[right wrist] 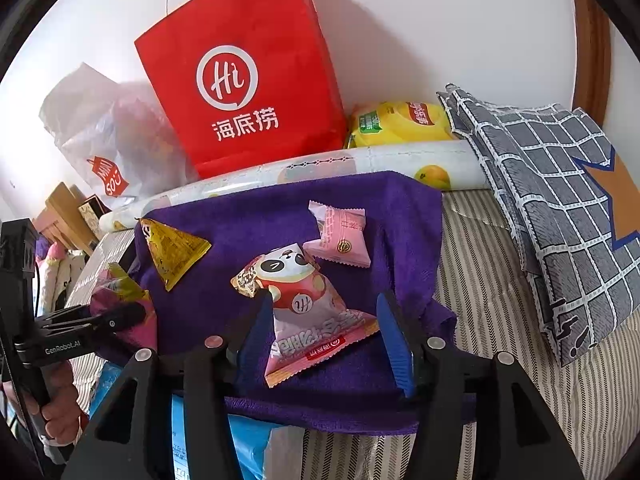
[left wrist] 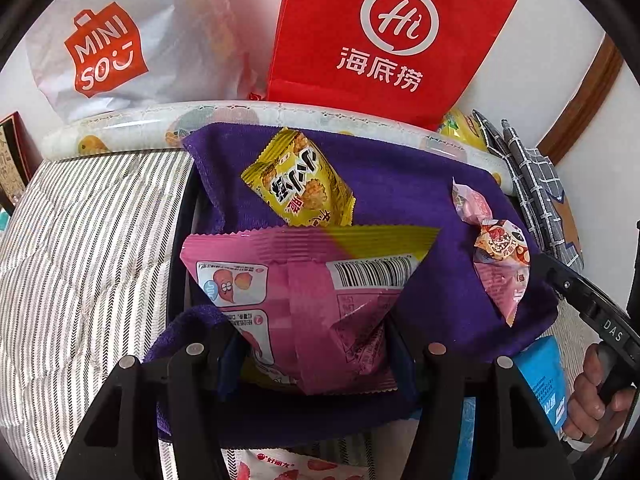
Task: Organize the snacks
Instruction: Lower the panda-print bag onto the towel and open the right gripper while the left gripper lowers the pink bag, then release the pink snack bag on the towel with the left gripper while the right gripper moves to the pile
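A purple towel [right wrist: 240, 208] is spread on the striped bedding. My left gripper [left wrist: 314, 340] is shut on a pink and yellow snack packet [left wrist: 304, 292], barcode side facing up. The same packet [right wrist: 120, 296] shows in the right wrist view, raised above the towel's left edge. My right gripper [right wrist: 324, 304] is open. A pink panda packet [right wrist: 304, 320] lies on the towel between its blue pads [right wrist: 394, 340], and the right pad stands clear of it. A yellow triangular packet [right wrist: 176, 252] and a small pink candy packet [right wrist: 340, 236] lie farther back on the towel.
A red paper bag [right wrist: 240, 80] and a white Miniso bag [left wrist: 108, 52] stand against the wall behind a rolled fruit-print mat [right wrist: 360, 160]. A yellow chip bag [right wrist: 400, 124] and a checked pillow [right wrist: 540, 200] are at the right. A blue package [left wrist: 544, 376] lies near the towel's front.
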